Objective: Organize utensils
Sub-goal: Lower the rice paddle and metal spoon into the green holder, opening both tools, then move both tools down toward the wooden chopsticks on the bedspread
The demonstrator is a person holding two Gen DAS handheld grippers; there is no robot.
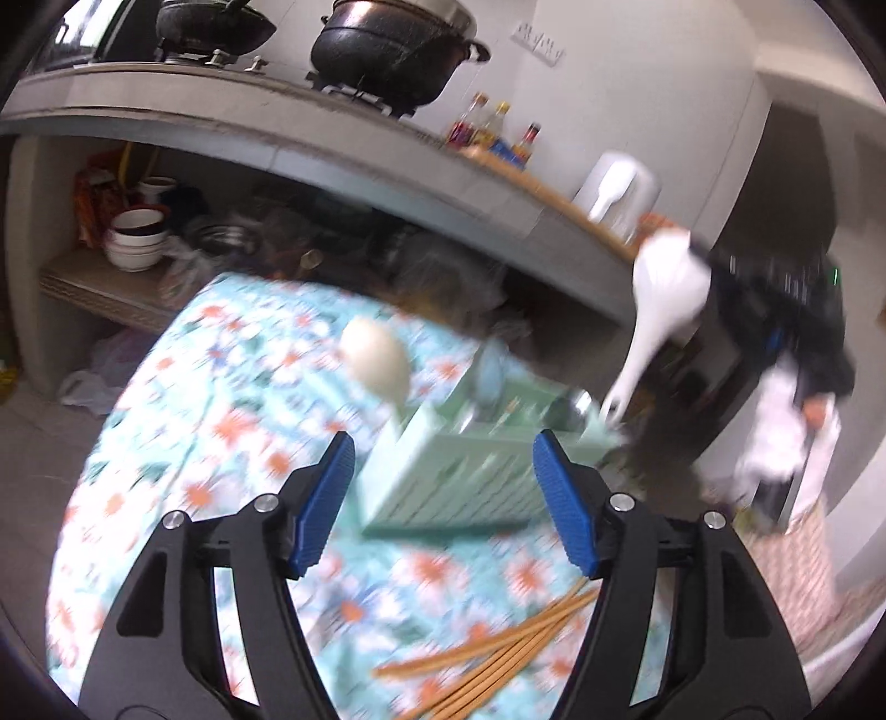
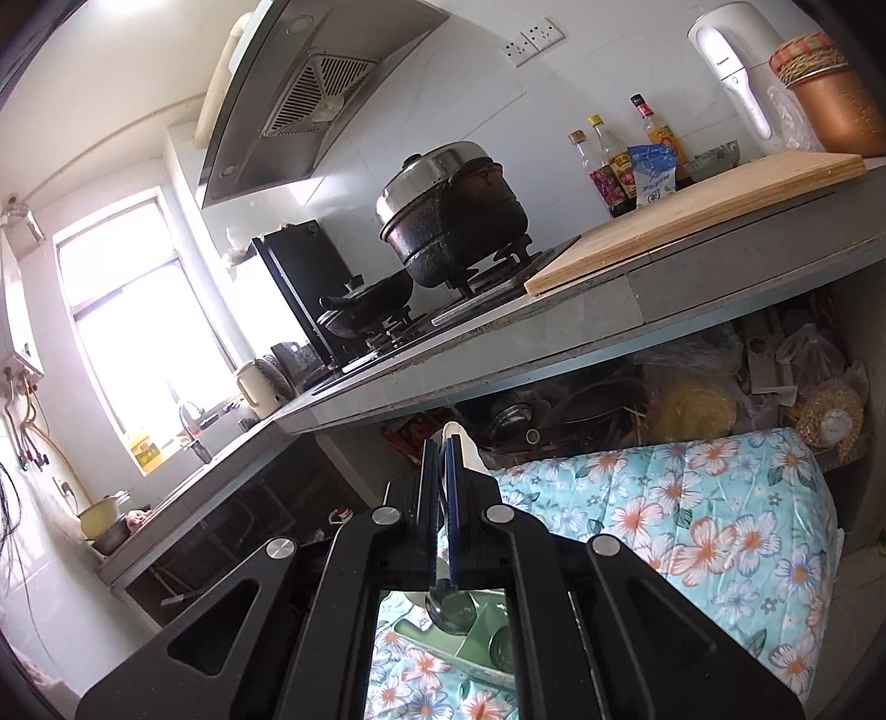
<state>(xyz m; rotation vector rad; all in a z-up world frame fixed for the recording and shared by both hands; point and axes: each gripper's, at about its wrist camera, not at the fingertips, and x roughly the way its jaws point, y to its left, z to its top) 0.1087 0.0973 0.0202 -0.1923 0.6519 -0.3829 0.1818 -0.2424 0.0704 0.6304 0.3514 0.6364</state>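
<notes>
A mint-green utensil holder (image 1: 459,471) stands on the floral tablecloth (image 1: 232,387), with a cream spoon (image 1: 376,360) and metal utensils in it. My left gripper (image 1: 443,498) is open and empty, just in front of the holder. Wooden chopsticks (image 1: 498,653) lie on the cloth below it. My right gripper (image 1: 775,321) holds a white spoon (image 1: 664,299) above the holder's right end, handle down. In the right wrist view the right gripper (image 2: 443,459) is shut on the white spoon (image 2: 462,443), and the holder (image 2: 443,637) shows below through the frame.
A grey counter (image 1: 277,122) with a stove, black pots (image 1: 387,50), sauce bottles (image 1: 487,127) and a wooden board (image 2: 692,216) runs behind the table. Bowls (image 1: 135,238) and bags fill the shelf under it.
</notes>
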